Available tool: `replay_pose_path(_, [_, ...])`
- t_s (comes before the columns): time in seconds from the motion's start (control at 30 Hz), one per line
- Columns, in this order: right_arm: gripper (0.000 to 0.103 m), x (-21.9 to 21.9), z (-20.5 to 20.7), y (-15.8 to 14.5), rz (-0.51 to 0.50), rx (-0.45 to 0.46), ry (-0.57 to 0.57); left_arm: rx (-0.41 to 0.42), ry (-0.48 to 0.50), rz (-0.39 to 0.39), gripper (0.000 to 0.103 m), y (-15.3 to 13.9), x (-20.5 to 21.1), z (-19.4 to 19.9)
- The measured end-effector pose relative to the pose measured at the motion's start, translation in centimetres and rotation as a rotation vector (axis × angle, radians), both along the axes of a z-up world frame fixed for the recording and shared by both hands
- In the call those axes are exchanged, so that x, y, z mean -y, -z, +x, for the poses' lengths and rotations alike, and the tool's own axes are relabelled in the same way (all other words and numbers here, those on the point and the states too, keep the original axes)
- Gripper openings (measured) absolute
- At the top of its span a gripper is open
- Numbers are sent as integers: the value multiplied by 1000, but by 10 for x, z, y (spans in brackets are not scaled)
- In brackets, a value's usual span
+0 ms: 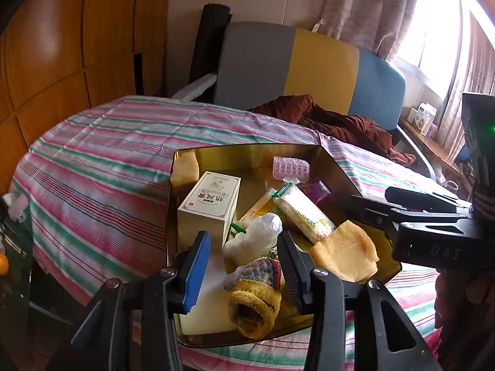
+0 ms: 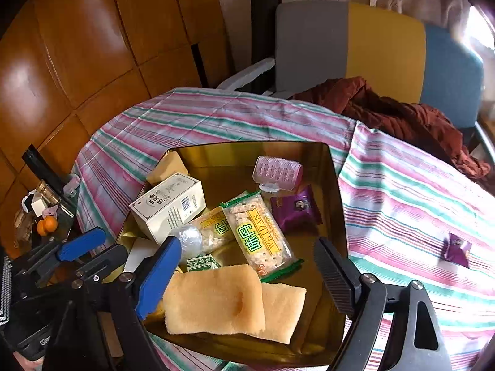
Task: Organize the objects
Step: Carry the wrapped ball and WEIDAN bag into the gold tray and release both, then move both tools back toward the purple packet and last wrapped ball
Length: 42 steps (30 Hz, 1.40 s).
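- A soft, light knitted sock [image 1: 256, 296] is lying at the gold tray's [image 1: 346, 173] near edge on the tabletop, between the left gripper's [image 1: 244, 266] half-spread fingers; whether it is being pinched cannot be told.
- It is best taken at the bunched cuff.
- The right gripper's [image 2: 247, 275] fingers are being held wide apart over a spongy yellow cloth [image 2: 216, 300], nothing clamped.

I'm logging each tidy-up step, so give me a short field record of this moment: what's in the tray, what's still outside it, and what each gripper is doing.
container: gold tray on the striped tablecloth
in tray: cream box, two cracker packs, pink hair roller, purple packet, yellow sponge cloths, knitted sock
outside tray: second purple packet on the cloth
left gripper: jaws either side of the sock; contact unclear
right gripper: open above the sponge cloths, holding nothing
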State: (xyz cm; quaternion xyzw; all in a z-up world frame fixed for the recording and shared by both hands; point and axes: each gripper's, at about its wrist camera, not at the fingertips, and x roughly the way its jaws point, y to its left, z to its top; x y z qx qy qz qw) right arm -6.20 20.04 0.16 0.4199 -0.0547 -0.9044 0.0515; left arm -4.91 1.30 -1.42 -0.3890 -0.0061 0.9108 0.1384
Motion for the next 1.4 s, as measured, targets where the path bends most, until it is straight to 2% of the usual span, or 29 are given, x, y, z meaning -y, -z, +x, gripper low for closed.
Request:
replay_pose_path(0.2, [93, -4, 16, -8, 12, -55, 35, -24, 17, -23, 45, -4, -7, 8])
replay_pose_path(0.8, [96, -27, 49, -14, -9, -119, 117, -63, 57, -54, 45, -14, -21, 25])
replay_pose_path(1.03, [98, -45, 59, -10, -20, -110, 162, -68, 83, -63, 45, -16, -29, 32])
replay_pose_path(1.2, [103, -62, 66, -2, -21, -86, 213, -82, 104, -69, 45, -21, -34, 36])
replay_pose_path(1.4, [103, -91, 75, 10, -3, -41, 268, -113, 136, -59, 45, -33, -42, 43])
